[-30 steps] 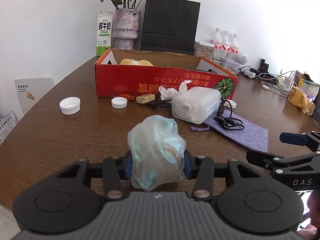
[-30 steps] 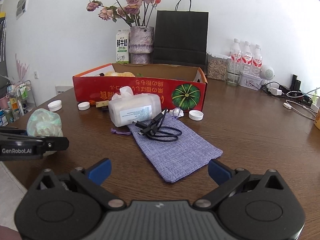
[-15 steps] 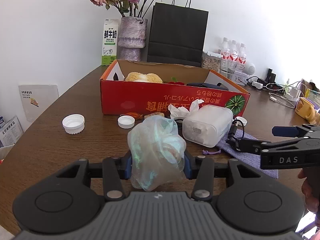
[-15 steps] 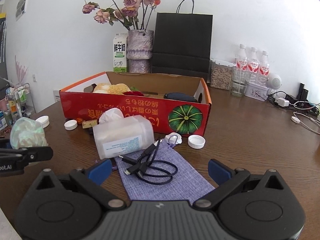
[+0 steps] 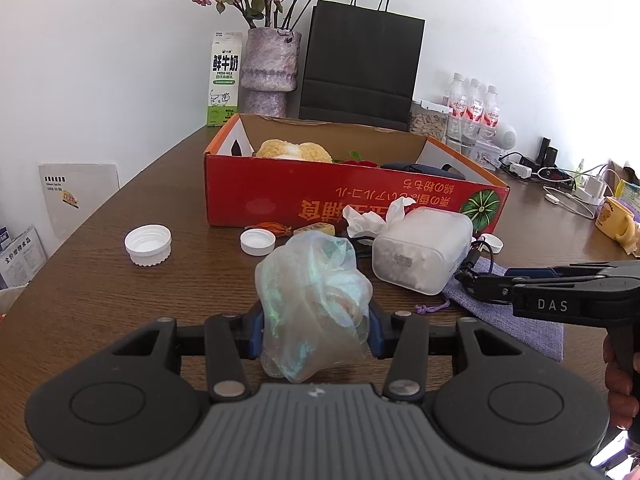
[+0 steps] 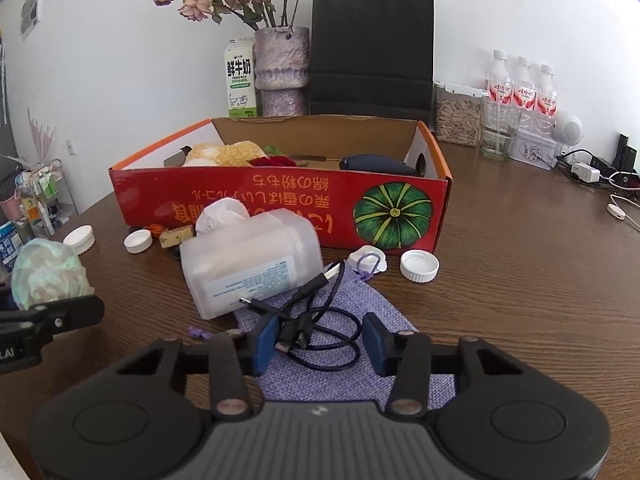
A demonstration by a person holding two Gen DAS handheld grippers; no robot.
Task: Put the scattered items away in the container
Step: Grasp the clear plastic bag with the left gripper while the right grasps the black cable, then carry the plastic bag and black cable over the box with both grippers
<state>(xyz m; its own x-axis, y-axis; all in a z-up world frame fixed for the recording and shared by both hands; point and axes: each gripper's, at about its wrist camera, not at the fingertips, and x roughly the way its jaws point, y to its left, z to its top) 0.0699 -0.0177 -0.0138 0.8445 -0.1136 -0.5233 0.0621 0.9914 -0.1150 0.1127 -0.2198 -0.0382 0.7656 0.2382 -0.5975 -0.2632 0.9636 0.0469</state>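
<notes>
- Here, left gripper [image 5: 316, 330] clamped on crumpled iridescent translucent gauze pouch [image 5: 314, 304]; light, soft, squashy, held mid-bundle above the table, short of open red cardboard box [image 6: 280, 204].
- Right gripper [image 6: 320, 342] closing around coiled dark USB cable [image 6: 316, 332] on the lilac woven cloth bag [image 6: 340, 360]; limp, light, best pinched across bunched loops.

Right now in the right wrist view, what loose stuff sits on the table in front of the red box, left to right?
Ridged white cap → smaller white cap → yellow block → translucent tissue container → coiled black cable → white cap.
</notes>
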